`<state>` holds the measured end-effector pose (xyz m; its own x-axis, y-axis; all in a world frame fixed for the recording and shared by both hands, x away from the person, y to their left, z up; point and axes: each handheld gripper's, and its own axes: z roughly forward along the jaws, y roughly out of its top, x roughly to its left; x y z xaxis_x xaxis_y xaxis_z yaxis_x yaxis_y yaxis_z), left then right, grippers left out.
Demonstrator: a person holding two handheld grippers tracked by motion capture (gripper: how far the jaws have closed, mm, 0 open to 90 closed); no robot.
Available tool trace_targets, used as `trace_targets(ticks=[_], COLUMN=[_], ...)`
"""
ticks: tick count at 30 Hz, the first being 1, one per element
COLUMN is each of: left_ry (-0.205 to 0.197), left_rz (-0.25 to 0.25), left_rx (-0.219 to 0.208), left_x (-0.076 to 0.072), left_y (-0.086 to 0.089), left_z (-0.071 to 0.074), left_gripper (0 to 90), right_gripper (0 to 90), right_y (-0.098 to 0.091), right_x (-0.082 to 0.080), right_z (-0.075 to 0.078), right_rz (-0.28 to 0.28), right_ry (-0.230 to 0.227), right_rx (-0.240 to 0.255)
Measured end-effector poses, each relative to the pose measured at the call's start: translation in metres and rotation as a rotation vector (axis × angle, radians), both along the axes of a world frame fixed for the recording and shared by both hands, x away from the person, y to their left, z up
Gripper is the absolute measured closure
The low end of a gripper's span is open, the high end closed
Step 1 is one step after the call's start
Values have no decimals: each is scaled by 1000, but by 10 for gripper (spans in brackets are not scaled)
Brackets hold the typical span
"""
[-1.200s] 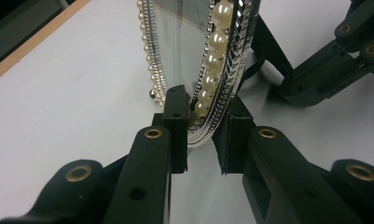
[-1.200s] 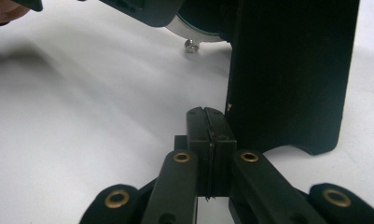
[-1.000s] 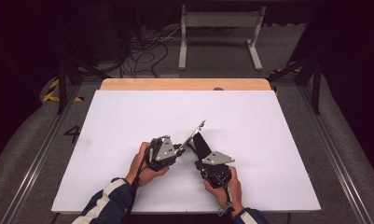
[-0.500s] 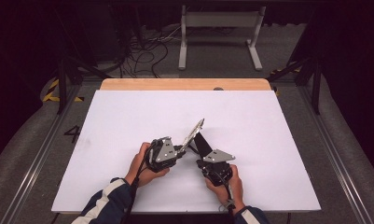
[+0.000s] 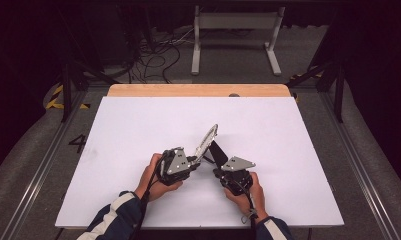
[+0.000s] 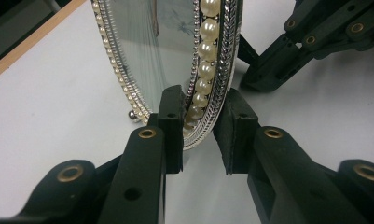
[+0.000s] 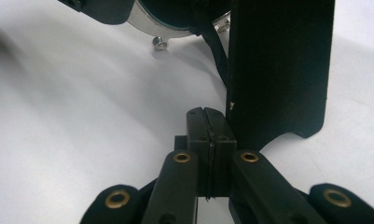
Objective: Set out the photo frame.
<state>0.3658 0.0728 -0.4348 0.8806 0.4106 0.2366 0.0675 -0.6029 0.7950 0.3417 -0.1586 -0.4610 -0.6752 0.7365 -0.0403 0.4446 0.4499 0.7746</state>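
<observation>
mirror frame top cut off by picture edge, black stand perhaps partly cropped

The high view looks forward and down over the whole white rectangular worktop. Both gripper views sit close and low, sharing the oval pearl-rimmed silver mirror.

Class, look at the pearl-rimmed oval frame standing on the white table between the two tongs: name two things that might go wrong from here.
1. The left tongs straddle the frame's pearl rim with a gap at one pad; their jaws have just been opening, so the tilted frame may tip over.
2. The right tongs, shut, sit beside the black back stand; a nudge there might fold it and drop the glass onto the table.
</observation>
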Motion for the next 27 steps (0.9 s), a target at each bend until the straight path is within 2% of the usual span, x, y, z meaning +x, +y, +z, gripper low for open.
trace_targets(ticks=[5,14,18,21,27], left_ry=[-3,12,29,31,49], left_rz=[4,4,-4,-5,-10], left_rx=[5,-14,-27,-33,-35], left_x=[-2,0,1,2,4], left_y=[-3,-4,-3,-2,0], left_z=[0,-1,-1,-2,-6], left_gripper=[725,712,708,705,695], right_gripper=[900,900,897,878,897], right_y=[-3,-7,-10,-14,-17], right_x=[4,10,10,10,9], right_z=[0,0,0,1,1], right_rz=[-2,-15,-6,16,17], right_ry=[0,-5,0,14,16], right_rx=[-11,-5,15,56,29])
